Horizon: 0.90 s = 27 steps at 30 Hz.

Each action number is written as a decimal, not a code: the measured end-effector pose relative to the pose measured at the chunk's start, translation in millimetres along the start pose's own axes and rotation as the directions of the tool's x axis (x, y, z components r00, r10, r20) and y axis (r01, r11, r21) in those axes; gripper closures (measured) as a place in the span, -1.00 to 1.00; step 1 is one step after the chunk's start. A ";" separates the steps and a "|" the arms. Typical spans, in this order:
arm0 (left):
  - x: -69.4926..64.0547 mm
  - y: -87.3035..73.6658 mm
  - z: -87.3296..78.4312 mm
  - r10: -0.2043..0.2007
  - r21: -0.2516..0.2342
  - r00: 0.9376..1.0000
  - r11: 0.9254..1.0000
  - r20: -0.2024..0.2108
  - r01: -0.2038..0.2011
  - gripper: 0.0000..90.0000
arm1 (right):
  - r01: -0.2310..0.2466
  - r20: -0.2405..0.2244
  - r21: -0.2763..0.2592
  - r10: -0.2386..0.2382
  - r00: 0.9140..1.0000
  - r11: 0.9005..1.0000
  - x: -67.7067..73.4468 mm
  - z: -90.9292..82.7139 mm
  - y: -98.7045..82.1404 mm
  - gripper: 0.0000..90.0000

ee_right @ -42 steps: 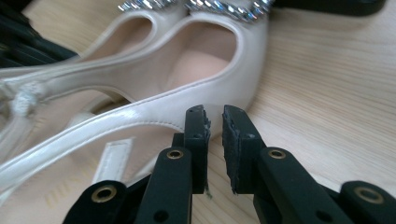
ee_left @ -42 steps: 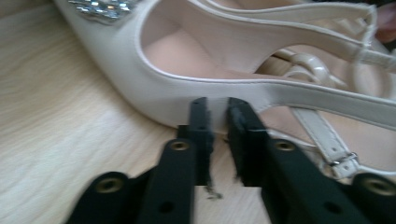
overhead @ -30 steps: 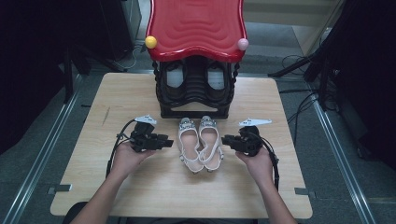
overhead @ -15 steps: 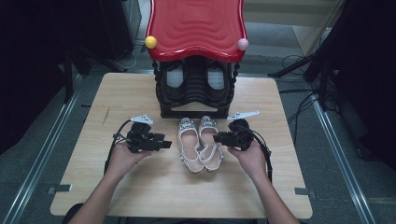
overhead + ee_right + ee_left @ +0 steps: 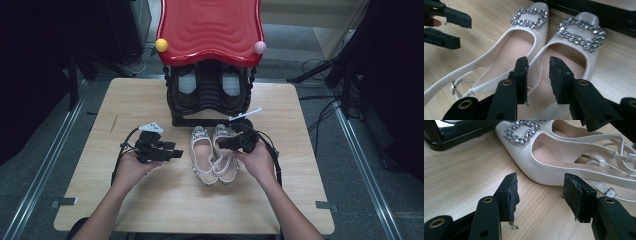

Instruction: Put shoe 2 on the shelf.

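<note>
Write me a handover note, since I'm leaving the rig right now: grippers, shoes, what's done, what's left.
Left gripper: open, jaws just been opening, nothing between them, beside the left shoe.
Right gripper: jaws just been opening, part open over the inner side wall of the right shoe, not clamped.
Both white buckled shoes lie side by side on the table, before the black shoe rack with the red top.
Done: nothing lifted.
Left: probably grip the shoes and rack them.

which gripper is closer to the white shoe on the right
Right. The right gripper hangs over the right shoe; the left gripper sits beyond the other shoe.
</note>
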<state>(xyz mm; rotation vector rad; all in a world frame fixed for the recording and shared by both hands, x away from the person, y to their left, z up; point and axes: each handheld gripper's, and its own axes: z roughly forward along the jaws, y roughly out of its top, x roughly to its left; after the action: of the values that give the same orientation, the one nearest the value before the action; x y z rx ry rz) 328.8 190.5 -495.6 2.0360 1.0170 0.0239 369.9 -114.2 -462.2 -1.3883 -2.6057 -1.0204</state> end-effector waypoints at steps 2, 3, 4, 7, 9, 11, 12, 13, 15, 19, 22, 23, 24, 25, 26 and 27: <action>0.3 -0.1 -0.1 -0.001 -0.002 1.000 1.000 0.002 0.001 0.01 | -0.018 0.009 0.017 0.018 1.000 1.000 3.0 2.5 3.9 0.51; 0.4 -0.1 -0.2 -0.003 -0.003 1.000 1.000 0.003 0.003 0.01 | -0.023 0.006 0.021 0.023 1.000 1.000 4.1 4.0 5.5 0.51; 0.7 -0.1 -0.4 -0.003 -0.005 1.000 1.000 0.004 0.003 0.01 | -0.029 0.004 0.024 0.029 1.000 0.999 5.3 5.6 6.8 0.49; 1.2 -0.1 -1.2 -0.002 -0.008 1.000 1.000 0.002 0.002 0.01 | -0.056 0.007 0.051 0.056 0.998 0.997 9.5 11.1 9.4 0.45; 1.5 -0.1 -1.6 -0.002 -0.010 1.000 1.000 -0.002 0.002 0.01 | -0.065 0.003 0.057 0.065 0.998 0.996 12.1 14.5 10.3 0.44; 2.0 0.0 -1.9 -0.006 -0.009 1.000 1.000 -0.001 0.006 0.01 | -0.081 0.002 0.062 0.081 0.997 0.995 15.3 17.3 11.1 0.38; 2.1 0.0 -1.9 -0.006 -0.010 1.000 1.000 -0.001 0.006 0.01 | -0.088 0.009 0.067 0.088 0.996 0.994 17.4 19.1 11.6 0.35; 2.1 0.1 -1.8 -0.007 -0.011 1.000 1.000 -0.002 0.007 0.01 | -0.089 0.017 0.066 0.088 0.996 0.994 18.6 20.7 11.8 0.31; 2.0 0.2 -1.5 -0.006 -0.012 1.000 1.000 -0.007 0.006 0.01 | -0.092 0.054 0.081 0.087 0.995 0.993 21.4 24.6 12.1 0.28; 1.7 0.3 -1.1 -0.005 -0.011 1.000 1.000 -0.009 0.005 0.01 | -0.102 0.083 0.118 0.092 0.992 0.988 24.5 33.8 9.5 0.25; 1.7 0.6 -1.0 -0.004 -0.012 1.000 1.000 -0.008 0.004 0.01 | -0.121 0.080 0.129 0.112 0.991 0.984 23.7 39.0 7.4 0.26; 1.6 0.6 -1.0 -0.003 -0.012 1.000 1.000 -0.008 0.003 0.01 | -0.127 0.080 0.138 0.117 0.990 0.982 23.4 41.4 6.4 0.28; 1.5 0.7 -1.3 -0.002 -0.013 1.000 1.000 -0.009 0.002 0.01 | -0.131 0.076 0.147 0.121 0.990 0.980 22.9 43.8 5.1 0.28; 1.4 0.6 -1.2 -0.002 -0.015 1.000 1.000 -0.010 0.002 0.01 | -0.122 0.090 0.155 0.109 0.990 0.980 23.4 46.6 3.7 0.30; 1.8 0.7 -1.5 -0.002 -0.014 1.000 1.000 -0.010 0.002 0.01 | -0.113 0.103 0.162 0.097 0.990 0.980 24.8 47.5 3.3 0.35; 2.1 0.7 -1.5 -0.003 -0.013 1.000 1.000 -0.009 0.002 0.01 | -0.093 0.120 0.167 0.073 0.990 0.982 26.4 48.0 2.6 0.41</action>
<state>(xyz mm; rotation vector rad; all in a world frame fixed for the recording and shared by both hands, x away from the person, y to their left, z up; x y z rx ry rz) 330.1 192.7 -494.8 2.0242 1.0224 0.0384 369.1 -67.3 -490.5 -1.5390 -2.6134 -0.7071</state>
